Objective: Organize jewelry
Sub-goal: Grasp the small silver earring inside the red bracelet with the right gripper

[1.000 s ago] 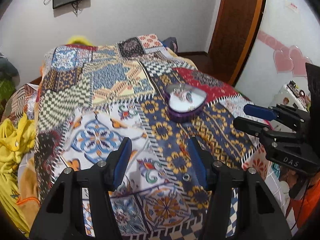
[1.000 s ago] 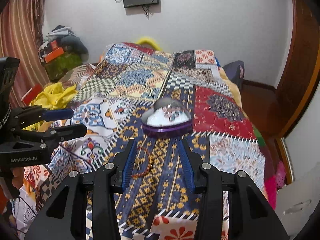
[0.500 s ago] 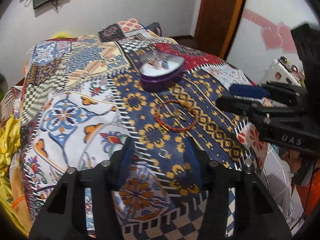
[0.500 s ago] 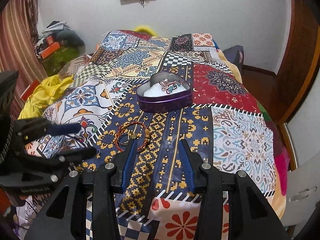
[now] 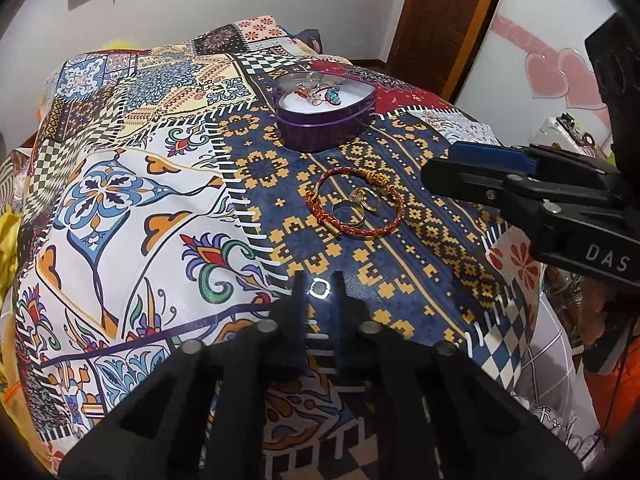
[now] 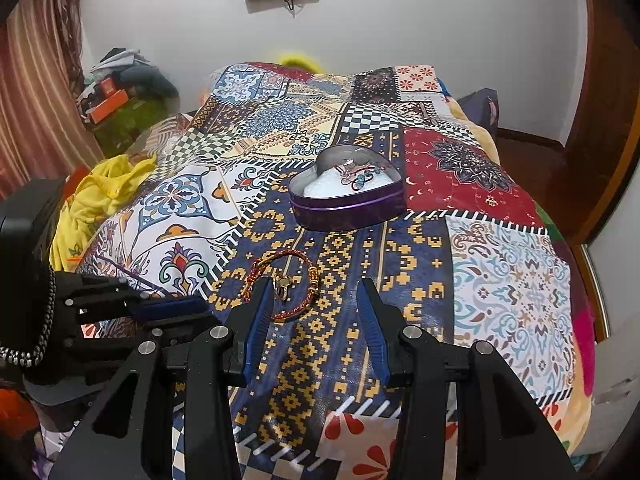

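Note:
A small silver ring (image 5: 319,288) lies on the patterned bedspread between the tips of my left gripper (image 5: 319,289), whose jaws stand narrowly apart around it. Beyond it lie a red and gold braided bracelet (image 5: 356,206) with a few rings (image 5: 356,206) inside its loop; the bracelet shows in the right wrist view (image 6: 286,286) too. A purple heart-shaped tin (image 5: 326,110) with white padding and jewelry stands farther back, also in the right wrist view (image 6: 348,194). My right gripper (image 6: 316,328) is open and empty, hovering just right of the bracelet.
The patchwork bedspread (image 6: 500,280) covers the bed. Yellow cloth (image 6: 100,192) and clutter lie at the left. A wooden door (image 5: 444,20) and a white cabinet with pink hearts (image 5: 548,76) stand at the right.
My left gripper has come down and forward and narrowed its jaws around the small silver ring. My right gripper has dropped lower and nearer to the bracelet, still open.

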Motion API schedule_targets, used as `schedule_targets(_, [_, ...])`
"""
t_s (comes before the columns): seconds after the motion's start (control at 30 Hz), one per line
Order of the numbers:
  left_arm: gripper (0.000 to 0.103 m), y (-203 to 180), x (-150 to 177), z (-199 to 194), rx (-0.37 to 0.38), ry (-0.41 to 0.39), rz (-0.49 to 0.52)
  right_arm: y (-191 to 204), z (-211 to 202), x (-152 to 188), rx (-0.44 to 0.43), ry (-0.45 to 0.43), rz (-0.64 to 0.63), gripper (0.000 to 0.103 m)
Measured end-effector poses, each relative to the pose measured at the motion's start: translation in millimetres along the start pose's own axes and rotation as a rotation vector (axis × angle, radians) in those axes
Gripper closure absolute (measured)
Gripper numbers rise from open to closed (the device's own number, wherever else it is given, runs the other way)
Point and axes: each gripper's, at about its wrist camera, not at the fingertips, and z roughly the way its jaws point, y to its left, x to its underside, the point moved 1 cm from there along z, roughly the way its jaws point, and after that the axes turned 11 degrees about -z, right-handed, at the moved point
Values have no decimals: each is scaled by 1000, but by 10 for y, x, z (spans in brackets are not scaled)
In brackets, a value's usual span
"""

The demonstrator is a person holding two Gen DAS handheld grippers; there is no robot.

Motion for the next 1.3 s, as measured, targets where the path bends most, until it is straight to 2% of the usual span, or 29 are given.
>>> schedule_targets(0.27, [95,35,-47,-70,-6,-25,-4,70,82,-40,-21,-10,-33,64])
schedule_targets(0.33, [95,88,-82,-100,-13,-40,-17,108,113,-56,-38,-11,-46,69])
schedule_targets(0.5, [95,190,-118,-116,-10,-50,-42,174,266,-83,-66,20,-66,90])
schedule_targets(0.57, [95,203,-119,-107,-7,-50,-43,188,331,-85,-65,33,-74,92])
schedule_targets(0.77, [95,203,-120,-85,-1,-54,-36,132,440,-73,-32,62,-67,93])
schedule_targets(1.07, [95,219,-132,-56,11,-53,-48,127,527,-105,-35,94,-94,93])
schedule_targets(1.3, [95,216,-145,-57,7,-56,-47,110,510,-99,-41,82,-90,95])
